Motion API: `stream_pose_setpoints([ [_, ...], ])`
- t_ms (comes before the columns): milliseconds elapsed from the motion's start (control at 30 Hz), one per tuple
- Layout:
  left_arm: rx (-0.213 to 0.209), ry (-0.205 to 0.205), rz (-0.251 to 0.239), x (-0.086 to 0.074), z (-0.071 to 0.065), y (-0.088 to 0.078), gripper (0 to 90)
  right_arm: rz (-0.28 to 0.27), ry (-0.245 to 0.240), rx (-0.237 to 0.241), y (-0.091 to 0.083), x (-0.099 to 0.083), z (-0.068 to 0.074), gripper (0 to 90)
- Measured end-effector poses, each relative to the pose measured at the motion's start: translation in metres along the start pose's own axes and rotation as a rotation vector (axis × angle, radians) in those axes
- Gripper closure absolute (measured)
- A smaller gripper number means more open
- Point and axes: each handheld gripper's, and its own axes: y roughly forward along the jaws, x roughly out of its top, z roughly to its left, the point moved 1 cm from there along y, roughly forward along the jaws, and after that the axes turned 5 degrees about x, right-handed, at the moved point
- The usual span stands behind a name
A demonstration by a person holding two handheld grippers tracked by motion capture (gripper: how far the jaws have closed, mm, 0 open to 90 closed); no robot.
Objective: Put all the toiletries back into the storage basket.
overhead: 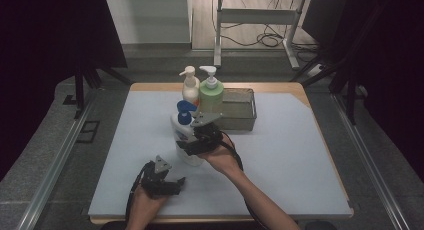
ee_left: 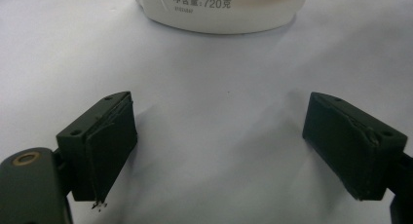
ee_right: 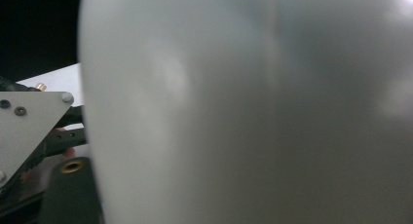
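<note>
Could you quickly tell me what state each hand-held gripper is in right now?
Left hand-held gripper: open, nothing between its jaws.
Right hand-held gripper: around the white pump bottle; grip cannot be told.

Smooth white plastic on the pump bottle (overhead: 184, 135), faintly glossy, with a glossy blue plastic pump head. Matt black plastic on the left gripper (overhead: 167, 182), pads (ee_left: 104, 151) worn and rough at the edges. Matt, pale cloth-like mat (overhead: 280, 160) over a wooden table (overhead: 300, 90) edge. Dull grey metal basket (overhead: 239, 110), probably wire mesh. Satin plastic on the green bottle (overhead: 211, 92) and cream bottle (overhead: 190, 87).
</note>
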Motion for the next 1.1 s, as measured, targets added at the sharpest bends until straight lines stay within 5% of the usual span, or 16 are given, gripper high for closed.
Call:
stream_pose_setpoints([
  [533, 0.000, -0.001, 0.000, 0.000, 0.000, 0.000, 12.1, 0.041, -0.013, -0.025, 0.002, 0.004, 0.002, 36.9],
  [1100, -0.001, -0.003, -0.001, 0.000, 0.000, 0.000, 12.1, 0.040, -0.035, -0.027, -0.027, 0.012, 0.003, 37.3],
])
